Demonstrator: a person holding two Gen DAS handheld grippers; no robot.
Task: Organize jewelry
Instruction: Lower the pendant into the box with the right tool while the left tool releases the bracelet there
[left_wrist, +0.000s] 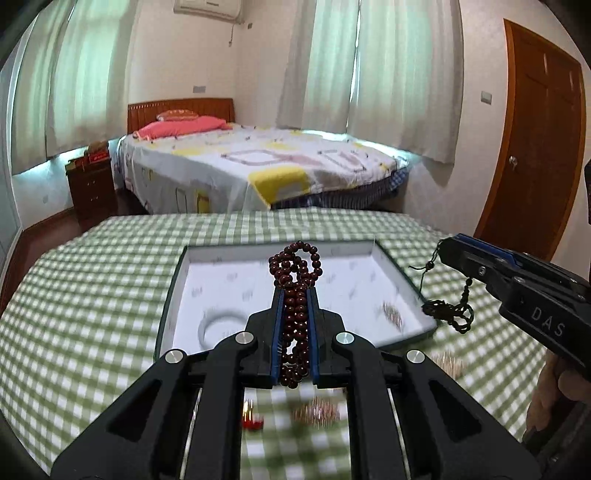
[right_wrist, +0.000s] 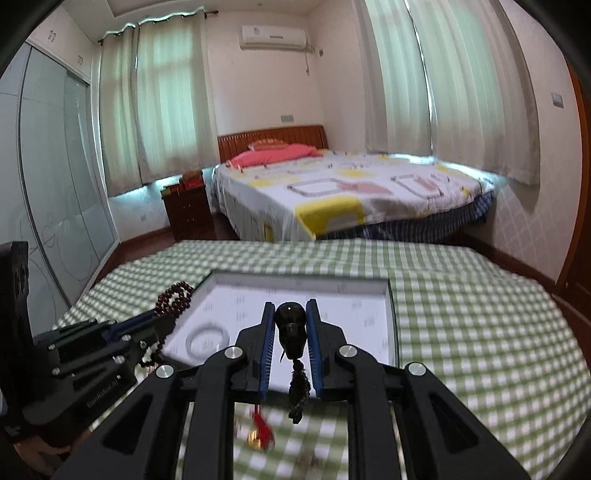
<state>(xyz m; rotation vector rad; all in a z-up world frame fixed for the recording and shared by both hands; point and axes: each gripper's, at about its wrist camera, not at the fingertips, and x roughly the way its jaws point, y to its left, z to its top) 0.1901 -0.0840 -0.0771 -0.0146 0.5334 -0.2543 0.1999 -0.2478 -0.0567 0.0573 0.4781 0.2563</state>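
Left wrist view: the left claw (left_wrist: 295, 295) pinches a dark red wooden bead strand (left_wrist: 295, 288), its loops sticking out past the fingertips, above the shallow white-lined open box (left_wrist: 391, 269) on the green-checked surface (left_wrist: 92, 295). A pale ring bangle (left_wrist: 221, 325) lies in the box, left of the claw.

Right wrist view: the right claw (right_wrist: 291, 314) pinches a black glossy pendant (right_wrist: 291, 325) whose dark knotted tassel (right_wrist: 298, 387) hangs behind the fingertips, over the box's near edge.

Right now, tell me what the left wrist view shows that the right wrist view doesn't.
Only the left wrist view shows the brown door and a blurred metallic piece in the tray's right corner. Only the right wrist view shows the glass wardrobe and the black pendant clamped in the right gripper. Both show the white tray, the pale bangle, and the red-brown bead strand in the left gripper.
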